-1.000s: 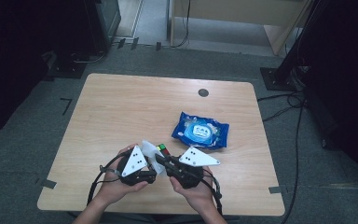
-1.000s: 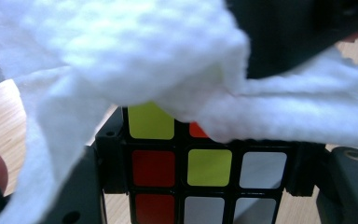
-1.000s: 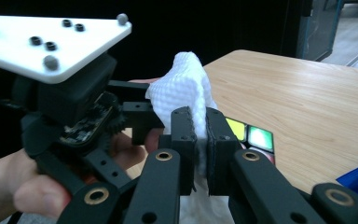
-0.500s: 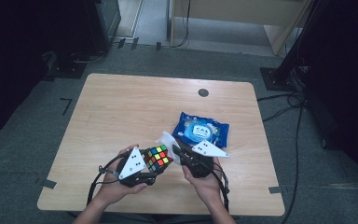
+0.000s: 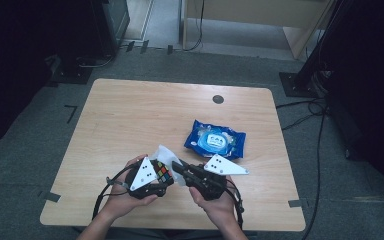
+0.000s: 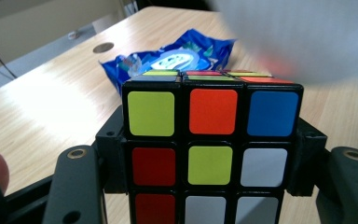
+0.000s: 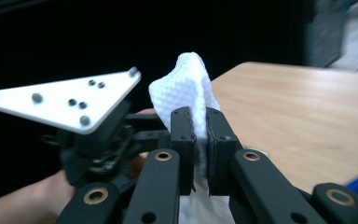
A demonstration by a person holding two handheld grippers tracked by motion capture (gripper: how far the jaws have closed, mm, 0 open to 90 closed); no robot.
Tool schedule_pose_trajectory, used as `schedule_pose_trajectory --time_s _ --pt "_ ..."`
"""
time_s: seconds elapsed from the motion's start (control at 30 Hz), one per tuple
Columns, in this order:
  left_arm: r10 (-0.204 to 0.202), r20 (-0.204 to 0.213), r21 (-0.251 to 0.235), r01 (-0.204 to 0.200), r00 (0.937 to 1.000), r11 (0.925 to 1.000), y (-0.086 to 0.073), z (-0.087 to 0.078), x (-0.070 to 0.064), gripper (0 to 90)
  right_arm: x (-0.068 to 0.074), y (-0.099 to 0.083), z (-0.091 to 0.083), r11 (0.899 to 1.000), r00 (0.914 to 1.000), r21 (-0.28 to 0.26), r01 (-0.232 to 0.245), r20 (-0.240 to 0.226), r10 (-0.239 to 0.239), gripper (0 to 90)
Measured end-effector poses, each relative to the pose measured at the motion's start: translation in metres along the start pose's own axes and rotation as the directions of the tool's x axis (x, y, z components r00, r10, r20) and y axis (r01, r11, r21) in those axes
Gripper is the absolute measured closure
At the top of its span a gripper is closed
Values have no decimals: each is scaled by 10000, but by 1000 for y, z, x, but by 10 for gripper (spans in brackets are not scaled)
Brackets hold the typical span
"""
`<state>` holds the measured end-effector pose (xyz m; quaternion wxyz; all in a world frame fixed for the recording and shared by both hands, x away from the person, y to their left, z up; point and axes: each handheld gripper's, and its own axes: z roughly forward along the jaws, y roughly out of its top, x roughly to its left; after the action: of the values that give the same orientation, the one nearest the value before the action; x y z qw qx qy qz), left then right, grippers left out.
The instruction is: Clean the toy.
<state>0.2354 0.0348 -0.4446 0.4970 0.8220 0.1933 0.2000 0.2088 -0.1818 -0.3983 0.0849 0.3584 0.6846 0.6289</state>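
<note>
A Rubik's cube (image 6: 212, 140) with mixed colour stickers sits clamped between the jaws of my left gripper (image 6: 212, 163), held above the table's near edge (image 5: 162, 171). My right gripper (image 7: 199, 140) is shut on a white wipe (image 7: 186, 88), which stands up above its jaws. In the high view the wipe (image 5: 166, 155) lies against the cube's far side, with my right gripper (image 5: 179, 167) pointing left at the cube and my left gripper (image 5: 161, 177) just beside it. In the left gripper view the wipe (image 6: 303, 37) blurs across the top right.
A blue pack of wet wipes (image 5: 214, 140) lies right of centre on the wooden table (image 5: 130, 110). A dark round grommet (image 5: 218, 99) sits near the far edge. Cables trail from both grippers over the front edge.
The wipe has come back against the cube's far side after being held out to the right. My right gripper swung from pointing right to pointing left at the cube.
</note>
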Motion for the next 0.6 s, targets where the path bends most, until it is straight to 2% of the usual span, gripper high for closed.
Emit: schedule_pose_trajectory --time_s 0.03,0.13,0.2,0.27,0.37,0.47,0.53,0.57,0.6 --pt "65 22 -64 -65 10000 10000 1 -1 -1 343 0 -3 3 9999 9999 97 -92 -102 92 848" --pt "196 100 -217 -194 9998 9996 3 -3 -3 344 -4 -12 11 9990 9997 390 -220 84 217 848" --pt "274 48 -212 -273 9996 9994 3 -4 -3 344 -9 -15 12 9987 9990 268 -440 24 440 848" --pt "234 139 -315 -230 9996 9992 2 -5 -2 344 -11 -16 12 9993 9985 278 -233 502 219 849" --pt "293 118 -385 -288 9995 9988 3 -6 -3 344 -17 -17 11 9997 9967 173 -171 791 156 849" --pt "364 204 -440 -354 9991 9984 2 -6 -3 344 -26 -19 9 9995 9900 310 -35 1410 -9 849" --pt "273 389 -782 -242 9989 9966 3 -9 -3 343 -35 -22 9 9980 9771 622 119 2114 -248 849" --pt "187 568 -1008 -129 9982 9948 4 -11 -2 344 -41 -23 9 9966 9699 826 60 2421 -259 849" --pt "230 595 -1222 -156 9980 9924 4 -14 -1 344 -47 -25 7 9965 9663 825 -153 2574 -65 849"
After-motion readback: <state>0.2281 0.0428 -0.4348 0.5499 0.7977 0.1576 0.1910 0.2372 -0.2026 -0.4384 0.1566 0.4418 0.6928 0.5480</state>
